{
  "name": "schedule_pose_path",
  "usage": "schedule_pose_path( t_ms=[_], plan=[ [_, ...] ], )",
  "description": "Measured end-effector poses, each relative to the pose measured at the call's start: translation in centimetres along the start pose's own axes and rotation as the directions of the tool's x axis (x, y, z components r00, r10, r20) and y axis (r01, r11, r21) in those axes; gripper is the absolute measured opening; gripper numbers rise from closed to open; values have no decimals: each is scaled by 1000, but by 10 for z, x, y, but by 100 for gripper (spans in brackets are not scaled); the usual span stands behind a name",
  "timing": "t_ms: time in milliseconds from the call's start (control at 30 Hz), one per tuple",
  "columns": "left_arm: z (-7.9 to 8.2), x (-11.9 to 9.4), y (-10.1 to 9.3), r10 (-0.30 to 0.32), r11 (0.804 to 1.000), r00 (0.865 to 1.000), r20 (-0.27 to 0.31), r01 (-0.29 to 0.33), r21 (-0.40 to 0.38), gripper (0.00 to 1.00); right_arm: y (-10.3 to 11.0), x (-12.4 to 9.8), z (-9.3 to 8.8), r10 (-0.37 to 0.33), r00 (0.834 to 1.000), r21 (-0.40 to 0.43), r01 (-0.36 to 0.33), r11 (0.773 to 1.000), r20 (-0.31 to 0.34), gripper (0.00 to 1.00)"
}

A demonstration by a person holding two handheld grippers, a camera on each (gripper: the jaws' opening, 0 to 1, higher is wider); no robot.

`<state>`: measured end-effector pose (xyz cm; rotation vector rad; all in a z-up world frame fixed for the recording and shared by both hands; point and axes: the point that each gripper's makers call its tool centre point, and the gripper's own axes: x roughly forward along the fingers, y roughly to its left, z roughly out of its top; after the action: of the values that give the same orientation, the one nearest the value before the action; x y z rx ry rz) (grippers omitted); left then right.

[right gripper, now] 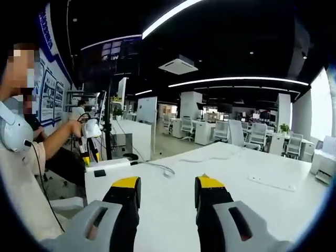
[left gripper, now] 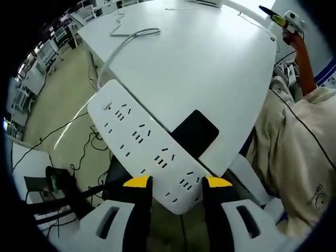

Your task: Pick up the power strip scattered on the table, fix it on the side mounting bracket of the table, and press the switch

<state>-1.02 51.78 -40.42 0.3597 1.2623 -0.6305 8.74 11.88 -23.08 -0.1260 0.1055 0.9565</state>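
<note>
Left gripper view, item one: left gripper (left gripper: pixel 177 185), yellow-tipped black jaws on white bodies, closed on the near end of the power strip (left gripper: pixel 144 145). Power strip: long, white, several rows of sockets facing the camera, held at the edge of the white table (left gripper: pixel 210 58), slanting up and away from the jaws toward that edge. Its white cable (left gripper: pixel 118 46) leaves the far end and runs onto the table top, ending in a loose loop. Black square pad (left gripper: pixel 195 133): lies on the table just beside the strip, near the table corner. Floor below the table edge: beige, with thin dark cables (left gripper: pixel 79 152) trailing across it. Person (left gripper: pixel 294 152): beside the table, in a light shirt, one arm raised; the right gripper (left gripper: pixel 281 20) appears small beyond the far side of the table.

Right gripper view, item two: right gripper (right gripper: pixel 167 185), same yellow-tipped jaws, parted with nothing between them, hovering over the white table (right gripper: pixel 236 173). Beyond the table's far corner the left gripper (right gripper: pixel 90 137) is held in the person's hand; its jaw state cannot be told at this size. The black pad (right gripper: pixel 100 172) sits at that corner, and the white cable (right gripper: pixel 157 168) lies on the table near it. Office desks and chairs (right gripper: pixel 252 134) stand well behind the table.
</note>
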Motion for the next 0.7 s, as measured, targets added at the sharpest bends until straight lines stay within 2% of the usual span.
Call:
schedule_pose_path(
  t_ms=[700],
  plan=[
    [-2,0,4,-1,1000,1000,-16,1,6,42,7,38,9,72,997,-26,-73,997,-30,37]
  ],
)
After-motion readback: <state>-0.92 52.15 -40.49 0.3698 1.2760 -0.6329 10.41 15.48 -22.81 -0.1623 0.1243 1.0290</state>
